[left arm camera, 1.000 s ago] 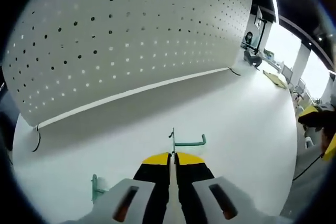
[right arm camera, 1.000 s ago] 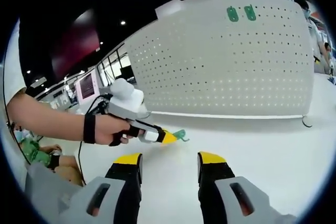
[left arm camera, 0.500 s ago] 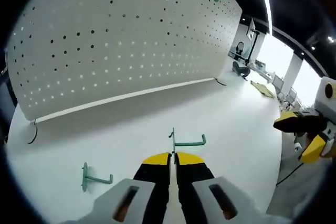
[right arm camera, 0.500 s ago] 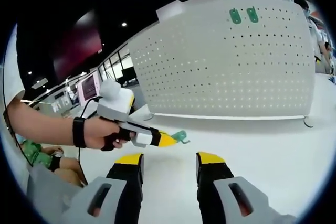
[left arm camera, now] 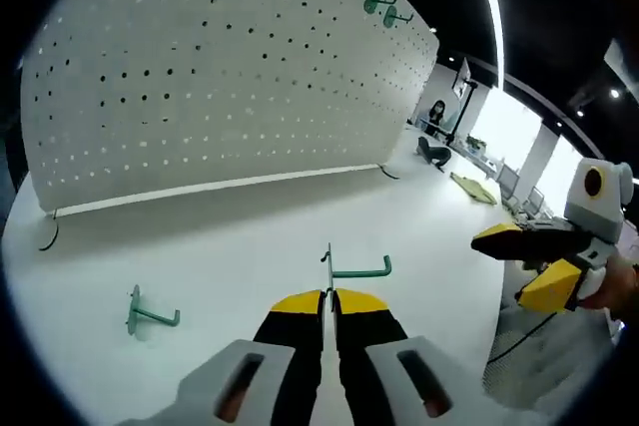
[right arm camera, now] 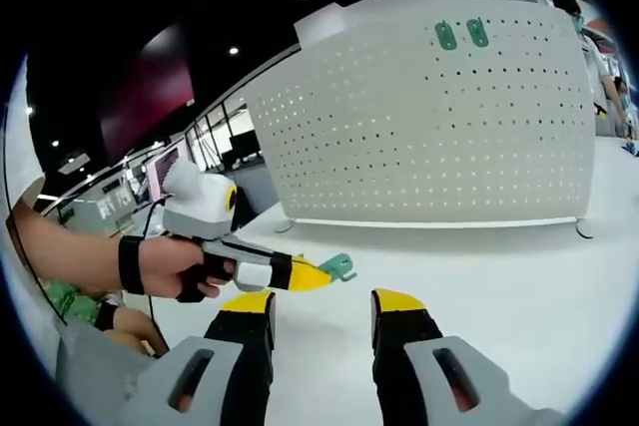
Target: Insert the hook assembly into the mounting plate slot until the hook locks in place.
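White laminate covers the table (left arm camera: 300, 216), which runs across the middle of both views, and a white perforated mounting plate (left arm camera: 220, 77) stands upright along its far edge, filling the upper half of each picture. Behind it the room is dark-ceilinged with strip lights, and bright windows and desks sit at the far right of the left gripper view. Two green hooks already mounted (right arm camera: 461, 34) sit near the plate's top edge, small in the upper centre of the left gripper view; how they seat in the holes is too small to make out. In the left gripper view the left gripper (left arm camera: 328, 298) rises from the bottom centre, its yellow-tipped jaws clenched on the green hook assembly (left arm camera: 351, 267), whose arm points right above the table, well short of the plate. A spare green hook (left arm camera: 146, 313) lies on the table at lower left. The right gripper (right arm camera: 321, 308) rises from the bottom of its own view, jaws released and holding nothing. At left of that view a hand (right arm camera: 175, 266) grips the left gripper, the arm cut off by the frame.
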Available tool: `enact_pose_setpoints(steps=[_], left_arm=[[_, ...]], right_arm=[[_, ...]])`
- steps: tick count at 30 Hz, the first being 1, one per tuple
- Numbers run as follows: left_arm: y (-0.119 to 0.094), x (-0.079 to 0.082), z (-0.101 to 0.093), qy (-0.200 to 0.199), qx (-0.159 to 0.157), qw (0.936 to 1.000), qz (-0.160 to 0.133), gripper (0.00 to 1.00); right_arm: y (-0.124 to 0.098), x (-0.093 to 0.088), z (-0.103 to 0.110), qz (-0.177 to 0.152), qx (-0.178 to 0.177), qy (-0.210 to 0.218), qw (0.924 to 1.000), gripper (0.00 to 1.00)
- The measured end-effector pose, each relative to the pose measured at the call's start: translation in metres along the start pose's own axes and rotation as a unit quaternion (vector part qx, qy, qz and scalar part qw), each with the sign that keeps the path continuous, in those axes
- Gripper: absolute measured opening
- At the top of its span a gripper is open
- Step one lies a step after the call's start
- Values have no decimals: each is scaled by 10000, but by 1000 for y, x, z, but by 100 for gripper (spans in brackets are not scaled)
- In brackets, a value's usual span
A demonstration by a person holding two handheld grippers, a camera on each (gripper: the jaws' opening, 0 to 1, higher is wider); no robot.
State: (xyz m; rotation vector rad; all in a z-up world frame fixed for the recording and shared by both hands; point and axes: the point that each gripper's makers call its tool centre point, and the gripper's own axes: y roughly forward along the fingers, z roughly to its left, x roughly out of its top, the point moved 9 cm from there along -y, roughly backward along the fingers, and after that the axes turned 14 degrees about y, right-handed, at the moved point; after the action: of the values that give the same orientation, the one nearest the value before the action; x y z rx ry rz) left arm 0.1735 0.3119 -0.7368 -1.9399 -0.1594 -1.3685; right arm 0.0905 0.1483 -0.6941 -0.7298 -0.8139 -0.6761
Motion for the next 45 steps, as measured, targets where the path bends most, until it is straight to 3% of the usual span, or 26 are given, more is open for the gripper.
enact_pose_setpoints(steps=[7, 23, 36, 45], left_arm=[[-12, 4, -22, 76, -217, 9995, -197, 4], [-26, 13, -48, 149, -545, 9967, -578, 4], [-42, 19, -55, 312, -574, 9932, -961, 4], [-54, 18, -65, 462, -546, 9890, -1297, 4]], right_arm=[[-1, -1, 4, -16, 6, 29, 10000, 38], [-1, 1, 12, -109, 69, 192, 9997, 34], [-4, 5, 22, -179, 144, 473, 9986, 20], [-8, 6, 25, -268, 229, 949, 9949, 8]])
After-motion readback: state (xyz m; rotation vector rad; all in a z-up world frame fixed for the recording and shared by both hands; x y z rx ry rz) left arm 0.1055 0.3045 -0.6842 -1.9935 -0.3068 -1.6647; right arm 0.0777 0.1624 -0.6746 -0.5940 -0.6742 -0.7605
